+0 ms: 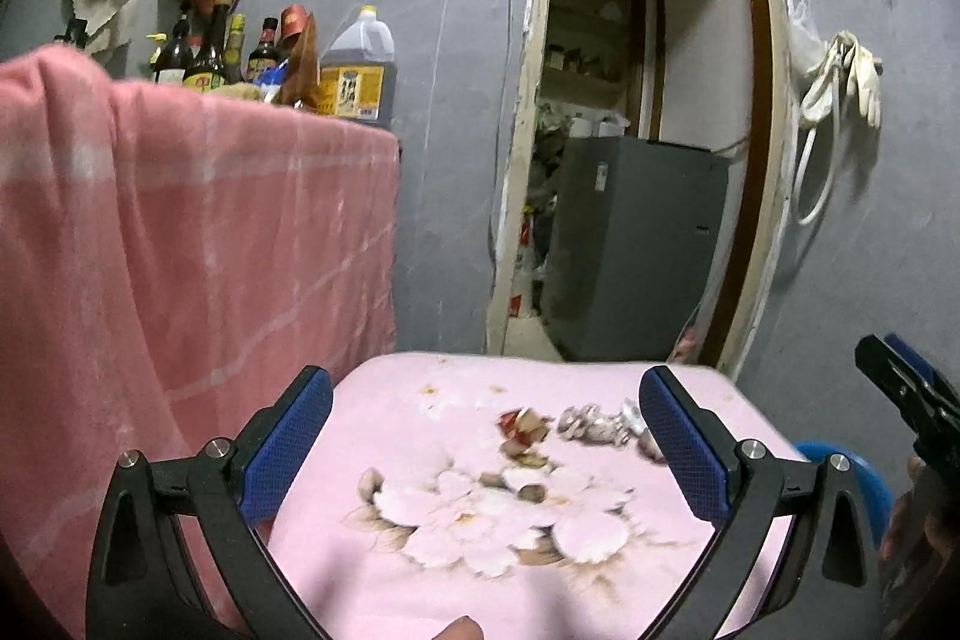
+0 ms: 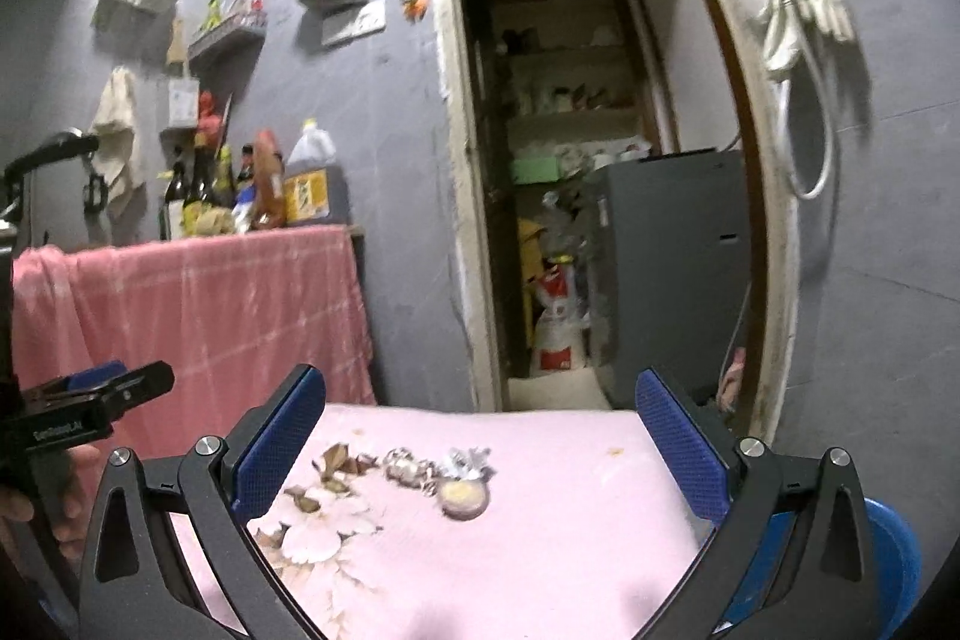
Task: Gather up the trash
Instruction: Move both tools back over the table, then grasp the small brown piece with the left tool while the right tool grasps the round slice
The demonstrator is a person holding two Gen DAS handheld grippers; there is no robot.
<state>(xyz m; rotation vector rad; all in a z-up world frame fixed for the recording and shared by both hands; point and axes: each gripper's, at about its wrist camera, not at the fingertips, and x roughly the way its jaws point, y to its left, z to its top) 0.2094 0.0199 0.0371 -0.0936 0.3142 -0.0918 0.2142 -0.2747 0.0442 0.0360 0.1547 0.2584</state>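
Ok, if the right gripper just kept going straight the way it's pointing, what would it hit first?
Probably nothing close. The right gripper, jaws open and empty, points above the pink cloth and the trash pieces toward the open doorway; the grey appliance looks nearest in line, though depth is unclear.

Soft matt floral cloth (image 2: 540,550) under crinkled shiny foil wrappers (image 2: 420,466)

Both the left gripper (image 1: 486,445) and right gripper (image 2: 480,445) hover level, jaws spread wide, empty.
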